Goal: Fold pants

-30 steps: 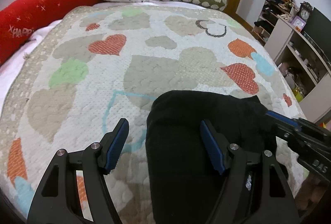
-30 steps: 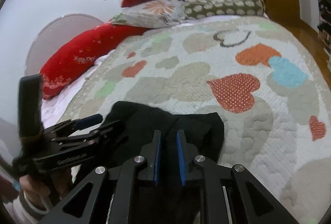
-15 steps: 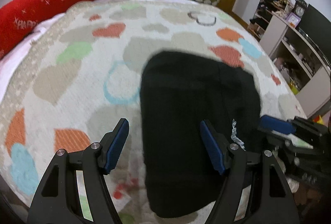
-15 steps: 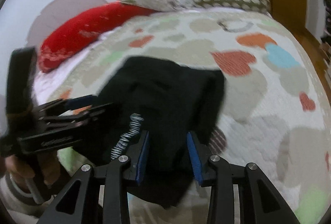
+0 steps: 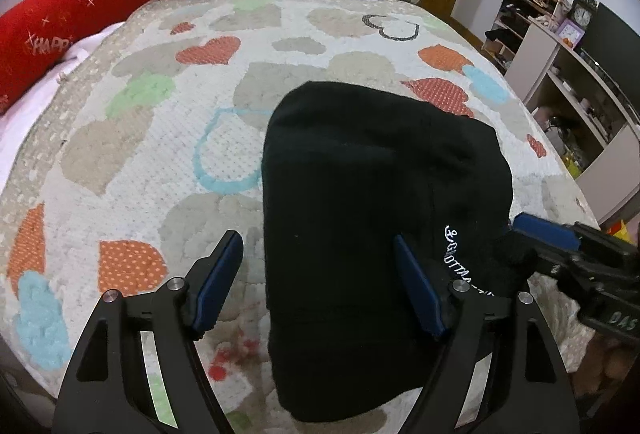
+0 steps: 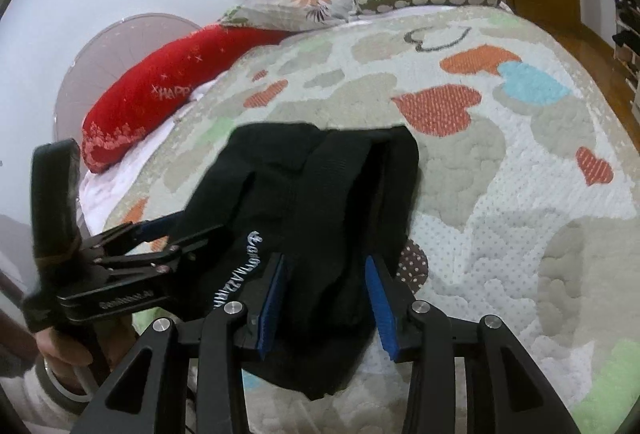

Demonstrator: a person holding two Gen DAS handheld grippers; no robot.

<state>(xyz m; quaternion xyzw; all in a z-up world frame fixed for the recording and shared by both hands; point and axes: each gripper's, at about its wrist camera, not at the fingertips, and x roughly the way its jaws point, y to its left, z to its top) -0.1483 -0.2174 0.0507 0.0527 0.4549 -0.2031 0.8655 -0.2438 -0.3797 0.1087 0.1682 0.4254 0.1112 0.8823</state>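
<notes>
Left wrist view: the left gripper [image 5: 318, 280] is hovering wide open, gripping nothing, over the black pants [image 5: 372, 193] lying folded near the bed's [image 5: 120, 153] near edge. Right wrist view: the right gripper [image 6: 326, 298] is standing open above the bundle's near end, empty. Soft, limp fabric; pinching layered edges looks best.

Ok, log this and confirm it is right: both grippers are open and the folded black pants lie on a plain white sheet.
Wrong on the bedding. The black pants lie on a quilt with coloured hearts, not a plain white sheet, as the left wrist view shows. The rest stands: the left gripper and the right gripper are both open.
</notes>
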